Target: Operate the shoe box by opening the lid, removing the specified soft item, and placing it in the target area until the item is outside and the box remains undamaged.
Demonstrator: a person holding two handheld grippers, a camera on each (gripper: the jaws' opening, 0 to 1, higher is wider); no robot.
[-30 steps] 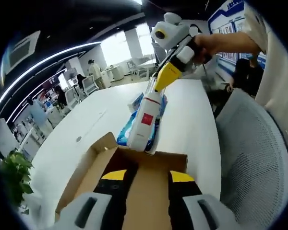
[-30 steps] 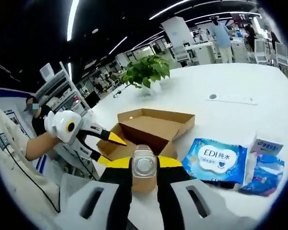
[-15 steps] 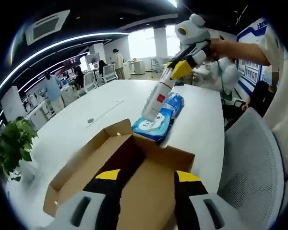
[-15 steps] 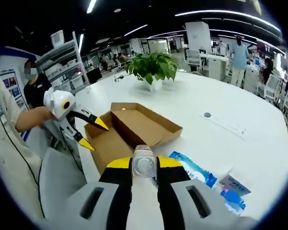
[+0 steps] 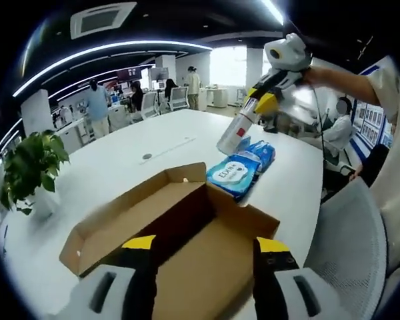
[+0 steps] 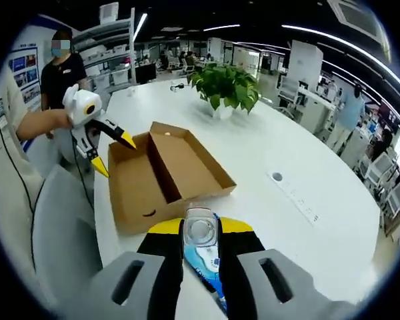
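Bright open-plan office all round, and a long white table (image 6: 300, 153) carrying the action! Centre of the right gripper view, the shoe box (image 6: 163, 177) lies wide open, lid folded flat beside the tray, cardboard looking unharmed. Upper right of the left gripper view, the right gripper (image 5: 259, 101) has its yellow jaws clamped on the cap end of a white bottle (image 5: 233, 135), hanging in the air above the blue wipes pack (image 5: 233, 175) and a second blue packet (image 5: 259, 154) just behind it. The left gripper (image 6: 111, 149), at the left of the right gripper view, sits at the box's corner with jaws spread, nothing between them. So: lid open, bottle out; setting it down remains, I'd say. Compared with a second ago, the bottle has travelled from right over the box edge to beyond the wipes, higher and farther off.
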